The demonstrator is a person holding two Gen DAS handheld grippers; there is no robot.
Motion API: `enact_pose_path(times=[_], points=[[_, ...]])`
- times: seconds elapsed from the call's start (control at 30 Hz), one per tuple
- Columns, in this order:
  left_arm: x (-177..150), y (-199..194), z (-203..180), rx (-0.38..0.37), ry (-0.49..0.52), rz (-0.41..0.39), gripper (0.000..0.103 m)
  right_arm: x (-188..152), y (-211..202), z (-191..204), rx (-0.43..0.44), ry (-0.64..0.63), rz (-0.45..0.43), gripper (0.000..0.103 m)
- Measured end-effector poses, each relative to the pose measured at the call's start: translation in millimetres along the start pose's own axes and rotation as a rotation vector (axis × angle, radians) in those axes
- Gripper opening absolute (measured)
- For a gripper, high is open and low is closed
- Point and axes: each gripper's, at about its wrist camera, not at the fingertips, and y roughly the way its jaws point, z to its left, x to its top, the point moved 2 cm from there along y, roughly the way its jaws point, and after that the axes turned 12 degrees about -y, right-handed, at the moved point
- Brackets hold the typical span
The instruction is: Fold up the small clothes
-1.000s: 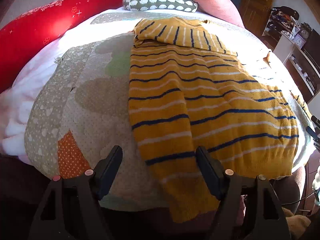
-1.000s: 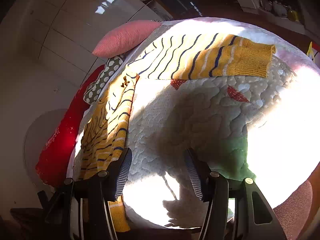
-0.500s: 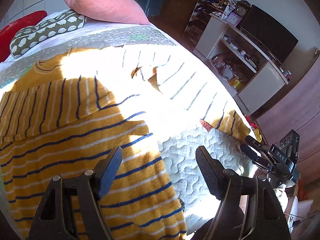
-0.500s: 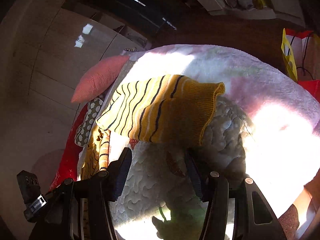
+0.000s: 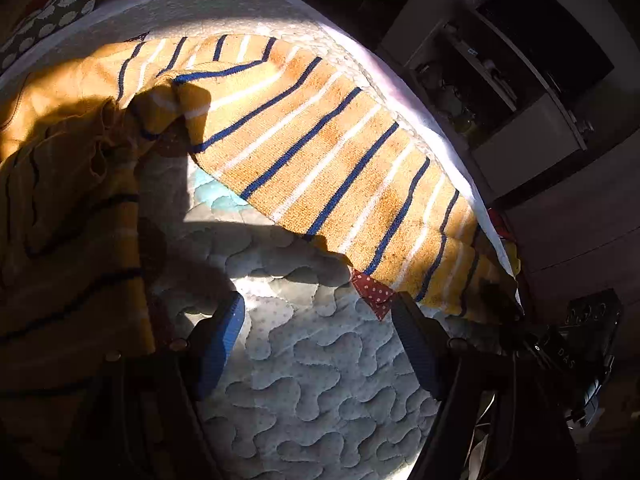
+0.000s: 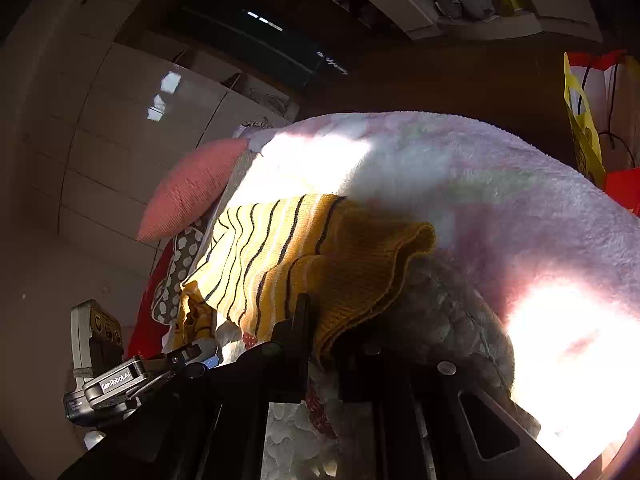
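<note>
Folding a sweater [image 5: 320, 152], yellow with blue and white stripes, on a bed. Lies spread over the quilt [image 5: 320, 400], body bunched in shadow at the left of the left wrist view, one sleeve [image 5: 360, 184] stretched flat across to the bed's far edge, next to a fluffy blanket [image 6: 500, 184].

Pinches the cuff [image 6: 360, 280] of that sleeve with the right hand-held gripper [image 6: 320, 332]: jaws just closed to a narrow slit, knit caught between them at the cuff's near edge. Probably grips there because the cuff is the sleeve's free end, so carrying it carries the whole sleeve back over the body.

Holds the left hand-held gripper [image 5: 318, 304] wide, with nothing in it, tilted down over bare quilt just short of the sleeve's lower edge. Touches no cloth. Looks placed to take the sleeve nearer the shoulder, or to pin it while the cuff travels; cannot tell which.

Early in the task by the look of it: no fold made in this sleeve yet. Next calls for lifting the cuff clear of the quilt and laying it inward toward the pillow [image 6: 192, 196] side. Risks a slip, with so thin a bite on loose knit.
</note>
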Motion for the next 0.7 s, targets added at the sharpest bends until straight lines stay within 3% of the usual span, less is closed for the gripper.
enact_pose_path(times=[0.13, 0.23, 0.33, 0.53, 0.7], points=[[-12.0, -10.9, -7.2, -0.053, 0.023, -0.009, 0.075, 5.7, -17.1, 6.8, -0.007, -0.062, -0.019, 0.008], [-22.1, -32.9, -5.0, -0.05, 0.053, -0.063, 0.075, 15.8, -28.3, 31.3, -0.036, -0.192, -0.035, 0.008], [-22.7, -63.4, 18.9, -0.052, 0.02, -0.122, 0.075, 25.1, -31.2, 66.3, -0.049, -0.336, -0.032, 0.007], [-13.2, -128.1, 95.3, -0.106, -0.124, -0.228, 0.075, 22.0, 4.9, 166.5, 0.065, -0.571, 0.032, 0.006], [-9.6, -149.2, 154.6, -0.179, -0.272, -0.236, 0.08, -26.5, 64.1, 230.9, 0.183, -0.689, 0.192, 0.006]])
